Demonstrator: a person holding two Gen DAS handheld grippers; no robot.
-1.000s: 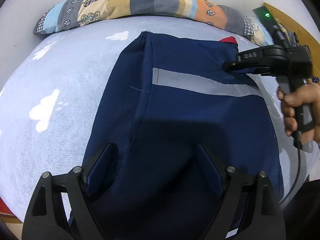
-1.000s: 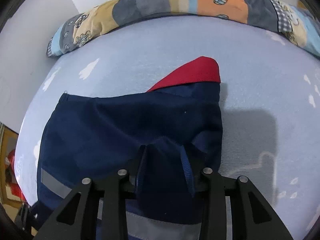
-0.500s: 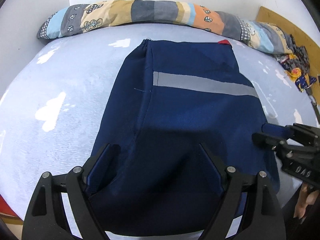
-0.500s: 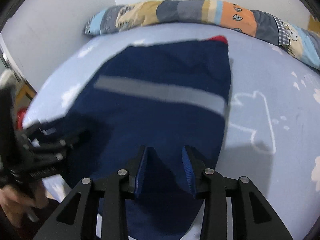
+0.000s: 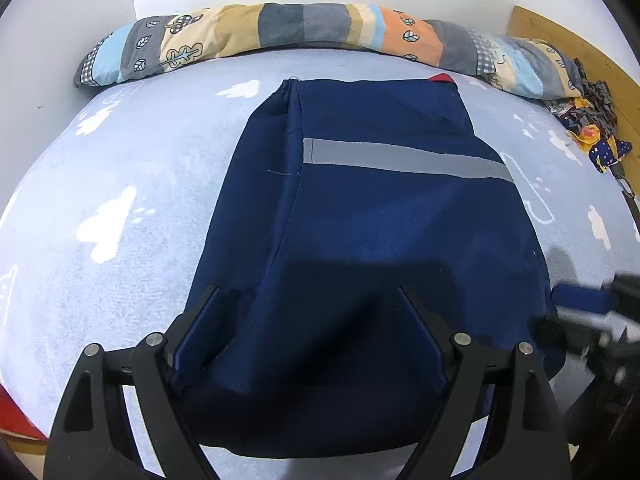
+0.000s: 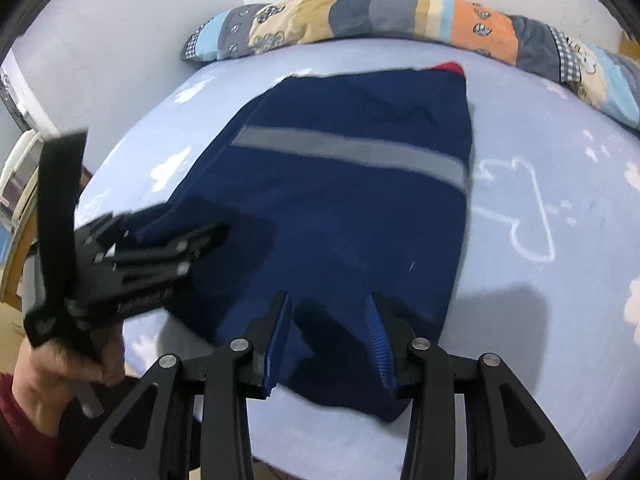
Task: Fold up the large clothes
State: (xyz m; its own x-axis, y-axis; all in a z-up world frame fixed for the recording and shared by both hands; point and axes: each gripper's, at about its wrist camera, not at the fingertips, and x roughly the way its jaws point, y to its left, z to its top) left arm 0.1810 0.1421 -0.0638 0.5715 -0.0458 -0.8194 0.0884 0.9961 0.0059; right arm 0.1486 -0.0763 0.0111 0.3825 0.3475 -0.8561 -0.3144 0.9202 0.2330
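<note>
Two grippers: we hold one in each hand, both pointing steeply down at the near end of the garment.
Garment: our folded navy garment (image 5: pixel 372 240) lies flat in the middle of the bed, a smooth woven cloth tapering to a narrower far end; its near hem reaches almost to the bed's near edge.
Stripe: a dull grey band (image 5: pixel 404 158) crosses the upper layer from side to side, matte and straight-edged.
Red corner: a small red tip (image 5: pixel 441 77) peeks out at the far right corner of the cloth.
Left gripper: our left gripper (image 5: pixel 310 300) stands wide apart over the near left part of the garment; its blue pads straddle the cloth, and we cannot tell whether they touch it.
Right gripper: our right gripper (image 6: pixel 328 312) has its ribbed blue pads parted with dark cloth showing between them; we see no pinch, and the jaws do not press the fabric.
Hand: our left hand (image 6: pixel 60 364) wraps the black handle, a dark red sleeve below it.
Bed sheet: a pale blue fuzzy sheet (image 5: pixel 132 168) printed with white clouds.
Bolster: a long patchwork roll (image 5: pixel 304 30) in grey, tan, orange and blue lies along the far wall.
Crumpled cloth: a patterned heap (image 5: pixel 592 120) sits at the far right edge.
</note>
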